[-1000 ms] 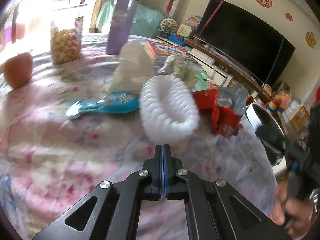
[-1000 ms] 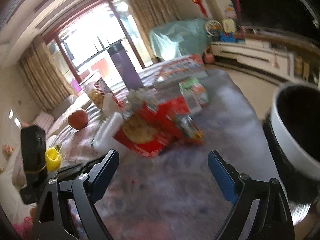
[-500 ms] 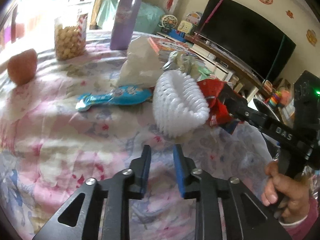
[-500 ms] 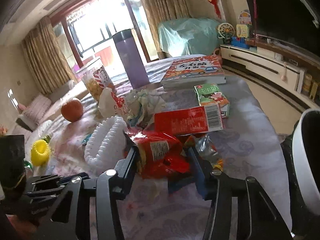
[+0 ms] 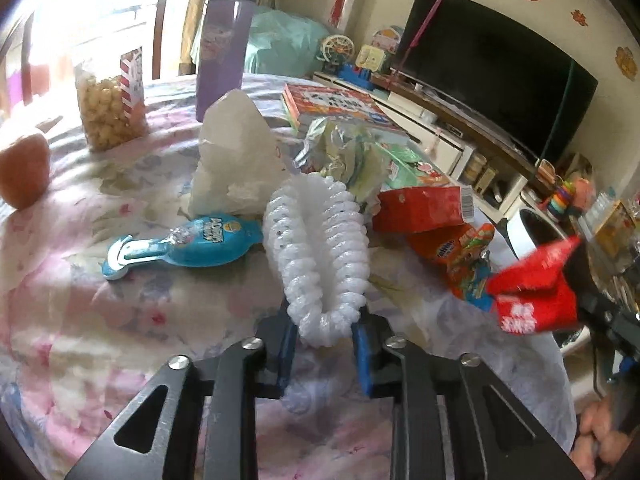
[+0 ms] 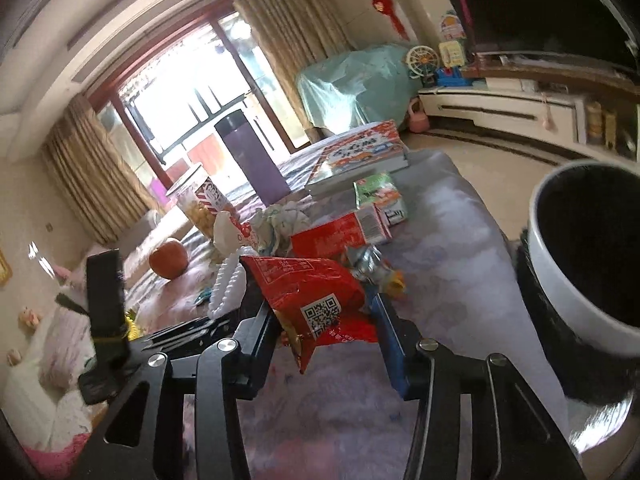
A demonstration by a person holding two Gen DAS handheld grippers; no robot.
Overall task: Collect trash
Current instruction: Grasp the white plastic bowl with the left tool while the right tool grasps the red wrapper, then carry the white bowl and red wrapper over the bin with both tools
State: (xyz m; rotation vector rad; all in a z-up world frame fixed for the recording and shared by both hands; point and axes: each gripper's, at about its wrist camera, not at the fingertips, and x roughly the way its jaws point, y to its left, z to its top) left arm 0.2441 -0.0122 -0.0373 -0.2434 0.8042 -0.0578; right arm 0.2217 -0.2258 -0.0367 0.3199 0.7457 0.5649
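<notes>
A white foam fruit net lies on the flowered tablecloth, and my left gripper has its jaws around the net's near end, closing on it. My right gripper is shut on a red snack bag and holds it above the table; the bag also shows in the left wrist view. A white trash bin with a black liner stands off the table's right side. More trash lies on the table: a blue wrapper, a red carton, an orange-red snack wrapper, crumpled paper.
A purple bottle, a jar of snacks, an orange fruit, a clear plastic bag and a book stand on the table. A TV and cabinet are at the right.
My left gripper opened from shut and moved forward around the foam net. My right gripper closed on the red snack bag and lifted it toward the bin side.
</notes>
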